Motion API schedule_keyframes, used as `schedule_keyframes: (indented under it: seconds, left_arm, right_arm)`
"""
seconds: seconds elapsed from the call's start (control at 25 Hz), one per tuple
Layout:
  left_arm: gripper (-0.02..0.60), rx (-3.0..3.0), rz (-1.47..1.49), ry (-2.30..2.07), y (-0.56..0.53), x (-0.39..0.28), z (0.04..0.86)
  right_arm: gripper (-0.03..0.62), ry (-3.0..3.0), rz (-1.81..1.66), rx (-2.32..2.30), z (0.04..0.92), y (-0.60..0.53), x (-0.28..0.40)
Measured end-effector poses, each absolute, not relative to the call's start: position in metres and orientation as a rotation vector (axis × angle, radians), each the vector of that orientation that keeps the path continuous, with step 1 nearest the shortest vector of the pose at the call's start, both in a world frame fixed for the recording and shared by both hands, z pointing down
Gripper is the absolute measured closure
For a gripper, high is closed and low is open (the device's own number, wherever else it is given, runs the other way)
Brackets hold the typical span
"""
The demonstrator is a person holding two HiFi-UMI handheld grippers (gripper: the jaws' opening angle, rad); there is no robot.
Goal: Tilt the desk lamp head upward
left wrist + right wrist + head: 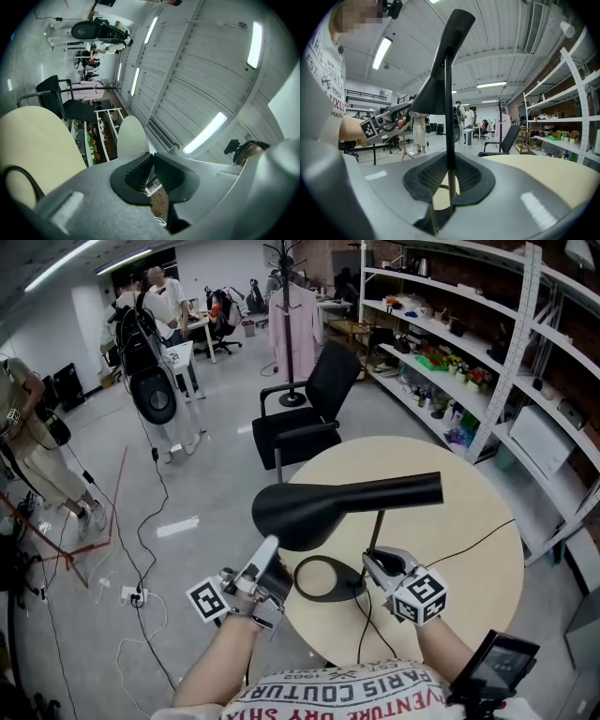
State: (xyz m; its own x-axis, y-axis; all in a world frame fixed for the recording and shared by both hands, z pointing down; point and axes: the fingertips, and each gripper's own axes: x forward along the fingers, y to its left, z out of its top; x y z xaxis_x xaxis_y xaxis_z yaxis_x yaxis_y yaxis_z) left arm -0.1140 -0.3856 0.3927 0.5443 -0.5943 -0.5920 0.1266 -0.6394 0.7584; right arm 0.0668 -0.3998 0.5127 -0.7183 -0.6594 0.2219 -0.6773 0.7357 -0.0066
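Your tilt looks barely begun: the lamp head [347, 502] lies about level above the round counter [469, 549], so the upward swing is left to do. Your left gripper [265, 557] sits at the head's wide end, its fingers [136, 171] pressed together with nothing between them, seemingly touching the rim from below. To the right, your right gripper [375, 563] steadies the lamp, fingers [473, 176] clamped on the thin stem [449, 117] above the base [323, 579].

Matt black, smooth-shelled desk lamp head [347, 502] over a thin dark metal-looking stem [377, 527], pale table top [450, 465] smooth and matt, ribbed black rubbery pads [426, 176] set in smooth grey plastic on the right gripper [450, 161], floor [216, 493] glossy grey
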Motion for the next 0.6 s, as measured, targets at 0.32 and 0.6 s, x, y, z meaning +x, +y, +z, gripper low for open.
schedule_keyframes:
  seconds: [0.32,0.6]
  left_arm:
    - [0.56,2.035,-1.15,-0.389,-0.391,-0.126,0.383]
    - [0.561,2.068,-1.148,-0.386,-0.393,-0.128,0.373]
  right_arm:
    - [0.549,-2.72,0.124,1.058,0.517,-0.4,0.062]
    - [0.549,-2.7,0.108,1.087,0.517,-0.401,0.063]
